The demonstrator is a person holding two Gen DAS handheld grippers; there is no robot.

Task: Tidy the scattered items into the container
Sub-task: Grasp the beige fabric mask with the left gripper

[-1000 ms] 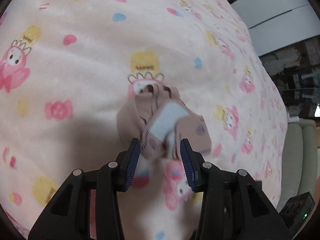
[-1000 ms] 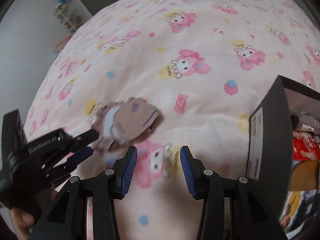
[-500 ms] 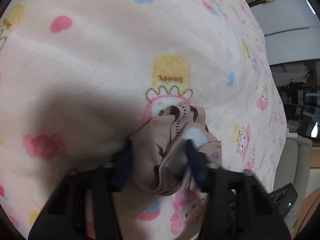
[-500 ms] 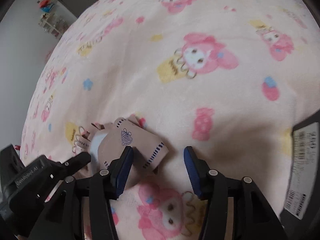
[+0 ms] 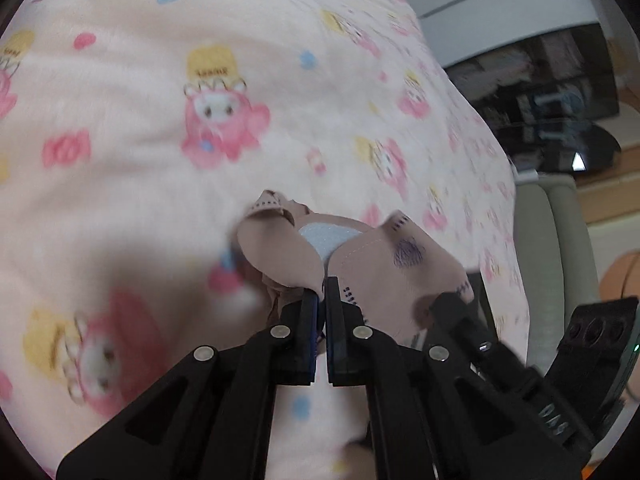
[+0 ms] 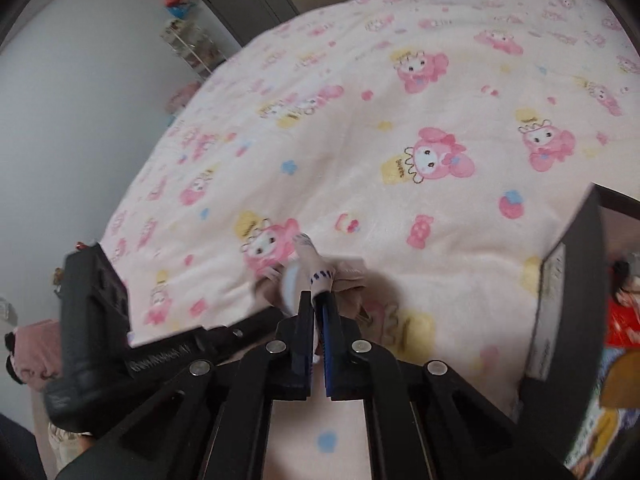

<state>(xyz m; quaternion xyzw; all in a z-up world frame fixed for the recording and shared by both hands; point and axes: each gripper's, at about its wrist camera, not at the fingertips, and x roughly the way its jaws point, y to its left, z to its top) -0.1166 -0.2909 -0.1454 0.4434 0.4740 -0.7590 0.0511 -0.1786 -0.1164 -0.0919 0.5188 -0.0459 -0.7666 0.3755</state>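
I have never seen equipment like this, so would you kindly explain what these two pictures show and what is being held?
There is no robot arm: a person holds a two-finger tool in each hand, each with a wide-angle camera looking along its fingers. One picture is from the left gripper, the other from the right gripper. Both are closed on the same beige cloth item, a small garment or sock with a pale blue patch. It is over a pink cartoon-print blanket. At the right edge of the right view stands a dark container, already holding some things.
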